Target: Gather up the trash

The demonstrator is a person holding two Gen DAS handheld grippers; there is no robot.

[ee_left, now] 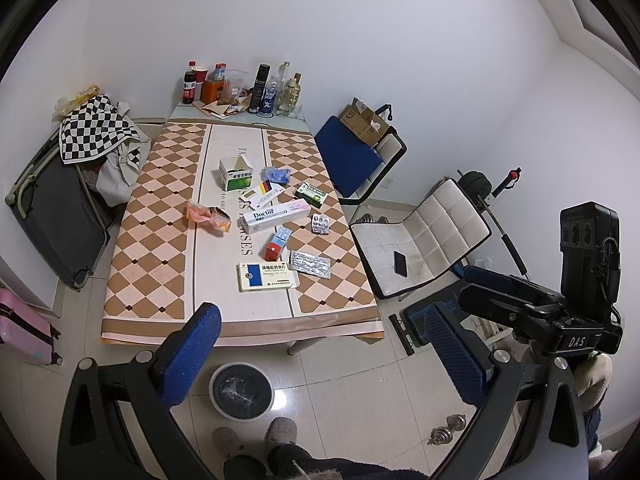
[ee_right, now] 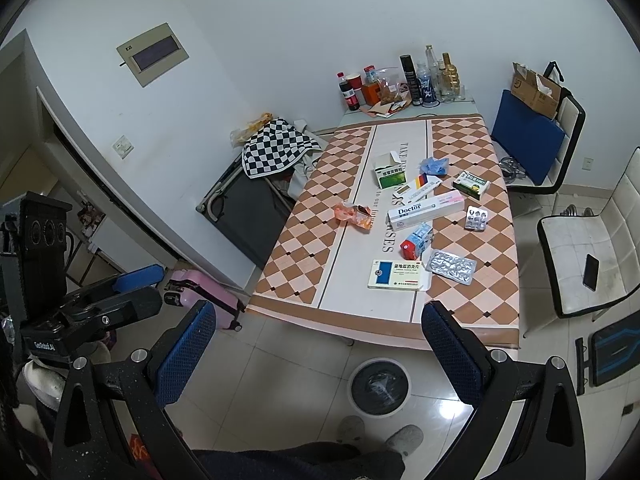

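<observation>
Both grippers hang above the floor short of the table's near edge, the left gripper (ee_left: 324, 344) and the right gripper (ee_right: 320, 344) each with jaws wide and empty. Trash lies mid-table (ee_left: 160, 216): a white-and-blue medicine box (ee_left: 267, 277) nearest the front edge, a foil blister pack (ee_left: 310, 264) just beside it, a "Doctor" box (ee_left: 276, 216) and an orange wrapper (ee_left: 209, 216) farther back. A lined trash bin (ee_left: 241, 389) stands on the floor below the near edge.

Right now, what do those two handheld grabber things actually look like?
Each is a black frame with silver bolts and two fingers faced with blue textured pads. The left gripper and right gripper match. Each carries a boxy black top unit with cables; a label on the right one reads DAS.
</observation>
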